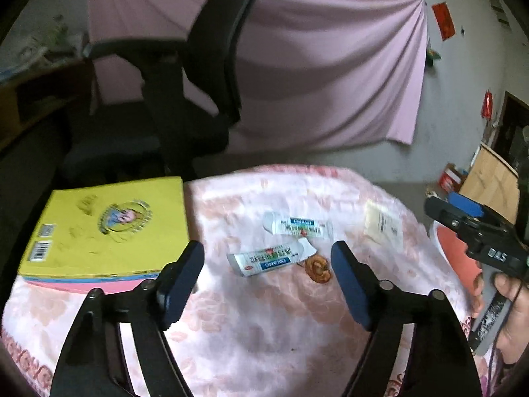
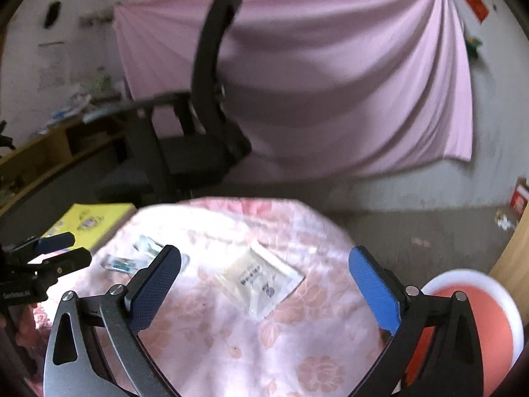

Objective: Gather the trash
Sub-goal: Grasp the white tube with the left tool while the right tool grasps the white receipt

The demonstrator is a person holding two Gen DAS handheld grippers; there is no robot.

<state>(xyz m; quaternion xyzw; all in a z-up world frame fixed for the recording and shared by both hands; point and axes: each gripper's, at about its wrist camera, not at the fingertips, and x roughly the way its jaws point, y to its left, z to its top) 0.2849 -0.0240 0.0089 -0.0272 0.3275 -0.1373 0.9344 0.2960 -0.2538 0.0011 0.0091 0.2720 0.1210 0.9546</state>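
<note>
Left gripper [image 1: 266, 259]: jaws apart, nothing between the pads, hovering above the floral cloth [image 1: 264, 324] that covers the desk. Right gripper [image 2: 264, 284]: jaws spread wide, empty, also above the cloth.

Landmark: the brown crumpled scrap [image 1: 318, 268], lying just ahead of the left jaws. Touching its left side is a torn white sachet [image 1: 269, 259], long axis running left to right, torn end toward the scrap. Just beyond the scrap lies a second torn sachet [image 1: 297, 226], long axis also roughly left to right, torn end pointing left. Farther right of the scrap lies a flat clear packet [image 2: 261, 284], set diagonally, directly ahead of the right jaws.

Far left of the scrap: yellow book [image 1: 105, 228] on the cloth. Far right: red bin [image 2: 479, 324] with a white rim; contents cannot be told.
</note>
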